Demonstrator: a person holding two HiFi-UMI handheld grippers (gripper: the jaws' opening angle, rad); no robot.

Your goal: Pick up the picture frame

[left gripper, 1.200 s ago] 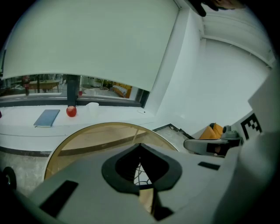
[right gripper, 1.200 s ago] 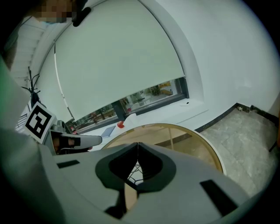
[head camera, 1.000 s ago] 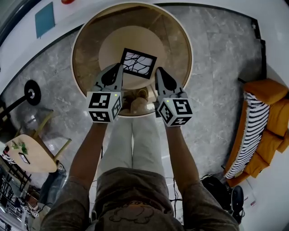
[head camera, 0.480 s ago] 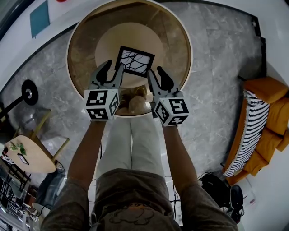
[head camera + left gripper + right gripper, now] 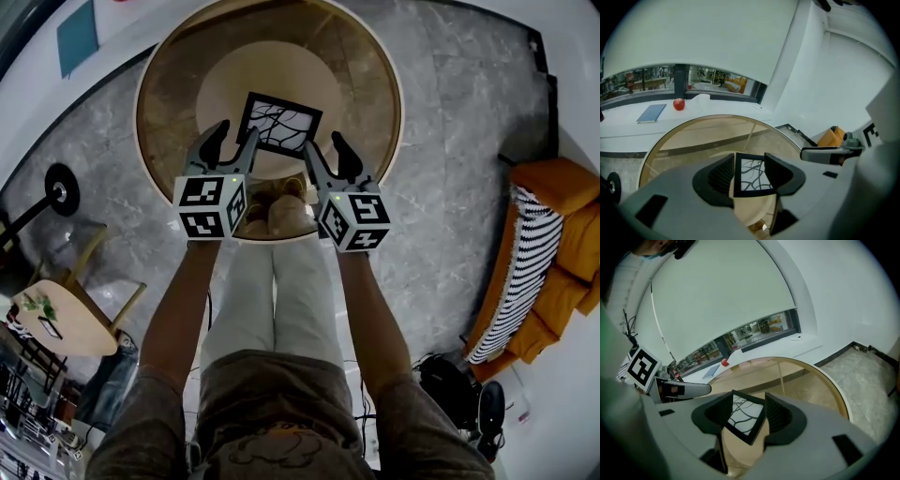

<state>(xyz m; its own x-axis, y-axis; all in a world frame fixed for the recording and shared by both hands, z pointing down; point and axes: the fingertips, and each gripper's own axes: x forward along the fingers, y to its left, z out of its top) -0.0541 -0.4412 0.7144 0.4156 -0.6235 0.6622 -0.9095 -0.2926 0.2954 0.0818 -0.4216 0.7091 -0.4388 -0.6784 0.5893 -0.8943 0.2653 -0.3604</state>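
The picture frame [image 5: 278, 125], black-edged with dark branch lines on white, lies flat on the beige inner disc of a round glass table [image 5: 178, 112]. My left gripper [image 5: 232, 141] hovers at the frame's near left corner, its jaws opening and empty. My right gripper [image 5: 325, 151] hovers at the near right edge, its jaws also opening and holding nothing. In the left gripper view the frame [image 5: 752, 174] shows through the gap of that gripper [image 5: 750, 174]. The right gripper view shows the frame [image 5: 743, 420] corner-on between the wide jaws of that gripper [image 5: 747, 416].
A red ball [image 5: 678, 104] and a blue book [image 5: 651, 112] rest on the white ledge beyond the table. An orange sofa with a striped cushion [image 5: 553, 244] is at the right. A small wooden side table [image 5: 56, 319] and a lamp base [image 5: 64, 192] stand at the left.
Both grippers went from shut to wide open. Both sank a little toward the table, staying at the frame's near corners.
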